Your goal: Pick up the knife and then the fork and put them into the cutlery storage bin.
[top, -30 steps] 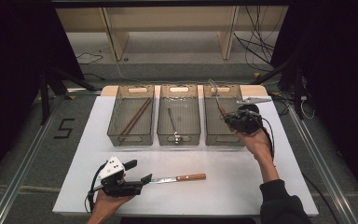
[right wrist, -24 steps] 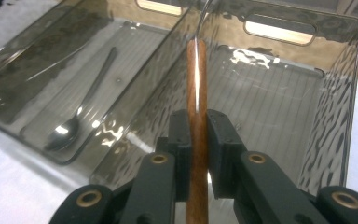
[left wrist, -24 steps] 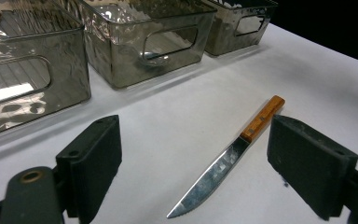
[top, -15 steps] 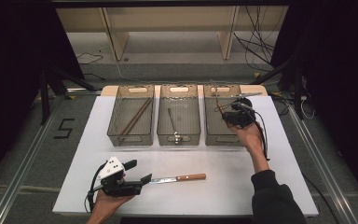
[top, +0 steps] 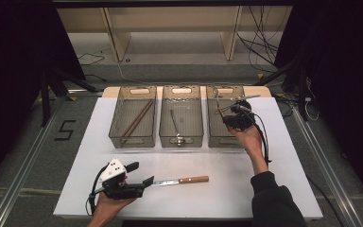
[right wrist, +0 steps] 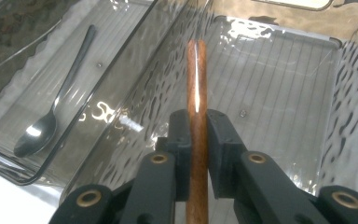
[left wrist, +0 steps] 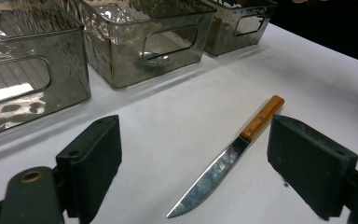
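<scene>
While clamped mid-handle in the right tongs (right wrist: 197, 122), wood-handled knife (right wrist: 196, 84) hangs over the right-hand bin (right wrist: 279, 70), blade apparently behind; stiff, light, smooth, best gripped by the handle; left tongs (left wrist: 193, 163) wide, empty, over second knife (left wrist: 226, 158) on the counter (left wrist: 307, 70).

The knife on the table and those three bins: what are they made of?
The knife looks like a shiny steel blade, mirror-bright, with an orange-brown grained handle, probably wood. The bins seem to be smoky clear plastic: you see through the rippled, glossy walls.
</scene>
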A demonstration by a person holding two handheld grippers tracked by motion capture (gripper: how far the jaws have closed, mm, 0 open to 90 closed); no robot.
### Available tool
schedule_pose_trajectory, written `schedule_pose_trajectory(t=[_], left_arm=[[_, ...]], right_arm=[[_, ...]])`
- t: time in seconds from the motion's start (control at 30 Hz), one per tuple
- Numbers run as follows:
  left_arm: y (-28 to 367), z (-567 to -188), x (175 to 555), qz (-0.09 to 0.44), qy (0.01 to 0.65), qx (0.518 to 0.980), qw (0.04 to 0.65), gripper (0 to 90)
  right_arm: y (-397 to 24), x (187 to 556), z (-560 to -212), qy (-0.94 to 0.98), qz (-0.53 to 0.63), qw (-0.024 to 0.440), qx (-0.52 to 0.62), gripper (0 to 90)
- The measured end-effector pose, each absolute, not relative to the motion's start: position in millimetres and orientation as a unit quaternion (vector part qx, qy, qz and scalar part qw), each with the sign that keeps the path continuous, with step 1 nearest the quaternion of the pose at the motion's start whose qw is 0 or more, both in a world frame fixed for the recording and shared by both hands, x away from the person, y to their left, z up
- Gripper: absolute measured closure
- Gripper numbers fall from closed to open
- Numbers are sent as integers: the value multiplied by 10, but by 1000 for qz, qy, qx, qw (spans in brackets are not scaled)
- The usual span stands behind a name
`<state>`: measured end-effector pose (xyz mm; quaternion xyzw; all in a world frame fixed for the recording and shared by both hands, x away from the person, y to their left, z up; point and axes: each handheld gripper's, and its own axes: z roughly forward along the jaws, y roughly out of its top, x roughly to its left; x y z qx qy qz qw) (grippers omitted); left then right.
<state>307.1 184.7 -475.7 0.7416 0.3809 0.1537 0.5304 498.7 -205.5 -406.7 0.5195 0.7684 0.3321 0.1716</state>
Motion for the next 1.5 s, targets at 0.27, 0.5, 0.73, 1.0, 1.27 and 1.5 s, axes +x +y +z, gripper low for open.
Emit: schedule_pose_trajectory(t=[0.27, 0.5, 0.73, 1.0, 1.27, 1.5], left_arm=[[1846, -4757, 3071, 153, 380, 742, 531, 176], [1850, -4758, 3073, 153, 382, 741, 530, 175], [1845, -4759, 3073, 153, 382, 742, 530, 175], [1848, -4759, 3072, 154, 381, 742, 530, 174], [1842, -4760, 3071, 154, 381, 742, 530, 174], [1845, -4761, 3071, 155, 380, 744, 528, 174]], right_arm=[[-2025, 5010, -4113, 771, 321, 169, 522, 813], [-2040, 5040, -4122, 768, 332, 140, 529, 593], [-2037, 4956, -4028, 776, 360, 143, 498, 508], [-1947, 4710, -3881, 795, 400, 144, 433, 404], [-1893, 4449, -3801, 813, 415, 138, 385, 363], [-1845, 4281, -3812, 821, 421, 140, 361, 354]])
